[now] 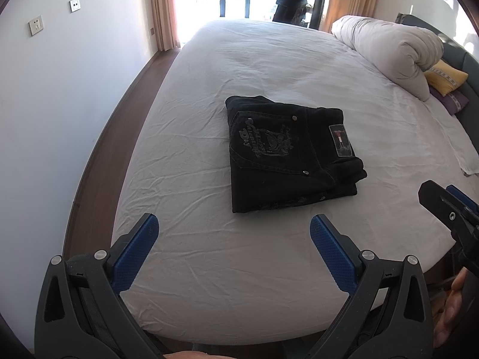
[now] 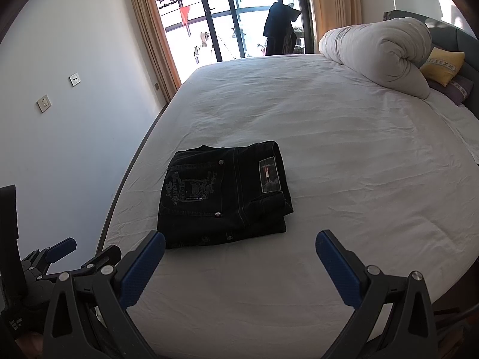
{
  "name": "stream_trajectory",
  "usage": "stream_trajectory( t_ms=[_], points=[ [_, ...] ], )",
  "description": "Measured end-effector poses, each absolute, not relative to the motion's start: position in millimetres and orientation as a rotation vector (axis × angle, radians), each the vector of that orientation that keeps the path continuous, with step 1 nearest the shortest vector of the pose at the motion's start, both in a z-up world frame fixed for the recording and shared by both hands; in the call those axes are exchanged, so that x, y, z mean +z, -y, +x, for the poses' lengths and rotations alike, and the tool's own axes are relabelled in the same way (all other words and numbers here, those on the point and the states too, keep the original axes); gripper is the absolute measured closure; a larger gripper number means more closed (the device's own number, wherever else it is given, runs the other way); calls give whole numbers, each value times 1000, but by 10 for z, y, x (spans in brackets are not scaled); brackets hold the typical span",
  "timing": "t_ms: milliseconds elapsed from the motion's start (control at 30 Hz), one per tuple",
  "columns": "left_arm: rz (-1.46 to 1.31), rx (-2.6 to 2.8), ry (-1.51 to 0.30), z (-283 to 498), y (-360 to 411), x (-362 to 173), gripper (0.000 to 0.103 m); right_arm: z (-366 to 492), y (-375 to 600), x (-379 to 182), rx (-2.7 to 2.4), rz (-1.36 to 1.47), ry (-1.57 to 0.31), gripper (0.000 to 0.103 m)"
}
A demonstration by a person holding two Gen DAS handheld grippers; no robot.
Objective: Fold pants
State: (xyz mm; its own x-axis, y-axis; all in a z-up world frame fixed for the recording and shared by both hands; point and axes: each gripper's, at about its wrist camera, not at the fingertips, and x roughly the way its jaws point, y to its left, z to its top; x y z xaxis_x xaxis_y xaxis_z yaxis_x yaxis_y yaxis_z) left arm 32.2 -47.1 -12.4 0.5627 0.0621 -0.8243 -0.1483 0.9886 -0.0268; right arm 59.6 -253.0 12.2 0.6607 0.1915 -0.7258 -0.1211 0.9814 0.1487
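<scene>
The black pants (image 1: 290, 152) lie folded into a compact stack at the centre of the frame on the white bed (image 1: 209, 269). The denim looks thick, fairly heavy and limp rather than slippery, so I judge the layered lower-right edge the best grip. The left gripper (image 1: 234, 230) and right gripper (image 2: 240, 246) both stand wide and empty, near the stack.

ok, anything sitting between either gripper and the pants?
Nothing visible. The folded black pants lie alone on the white sheet, with bare sheet up to the open left gripper and right gripper. The rolled duvet sits far off by the headboard.
</scene>
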Motion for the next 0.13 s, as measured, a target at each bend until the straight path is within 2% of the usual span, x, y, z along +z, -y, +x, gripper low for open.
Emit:
stream_trajectory(
  t_ms=[133],
  points=[
    [-96,123,-961,324,486,-134,0,583,2535,79,179,92,-837,0]
  ],
)
